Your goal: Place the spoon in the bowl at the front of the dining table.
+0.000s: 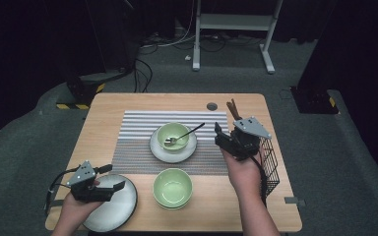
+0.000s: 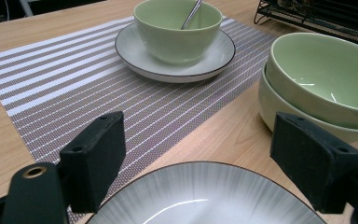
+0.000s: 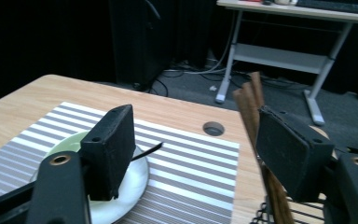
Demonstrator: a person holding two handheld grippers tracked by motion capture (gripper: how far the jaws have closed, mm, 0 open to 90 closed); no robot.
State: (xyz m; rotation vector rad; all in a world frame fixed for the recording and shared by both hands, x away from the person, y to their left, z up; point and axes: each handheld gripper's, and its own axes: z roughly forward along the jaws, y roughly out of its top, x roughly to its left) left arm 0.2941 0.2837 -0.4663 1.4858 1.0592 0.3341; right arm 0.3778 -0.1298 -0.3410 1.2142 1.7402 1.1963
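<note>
The right gripper [image 1: 220, 133] is hanging above the right side of the wooden table [image 1: 108, 105], between the wire basket [image 1: 271, 164] and the striped mat [image 1: 138, 132]; its black jaws are standing wide apart and are holding nothing. The basket is made of thin black wire and is sitting at the table's right edge, with brown wooden chopsticks [image 1: 234, 109] standing up in it. On the woven mat a smooth green bowl [image 1: 173, 133] is resting on a round grey plate [image 1: 158, 150], and a metal spoon [image 1: 186, 134] is leaning inside the bowl. The left gripper [image 1: 115, 178] is hovering over a second glossy grey plate [image 1: 115, 211] at the front left edge, its jaws also open and empty. Two green bowls [image 1: 173, 187], stacked, are standing just beside that plate. Between the mat and the basket a narrow strip of bare wood is giving free room.
</note>
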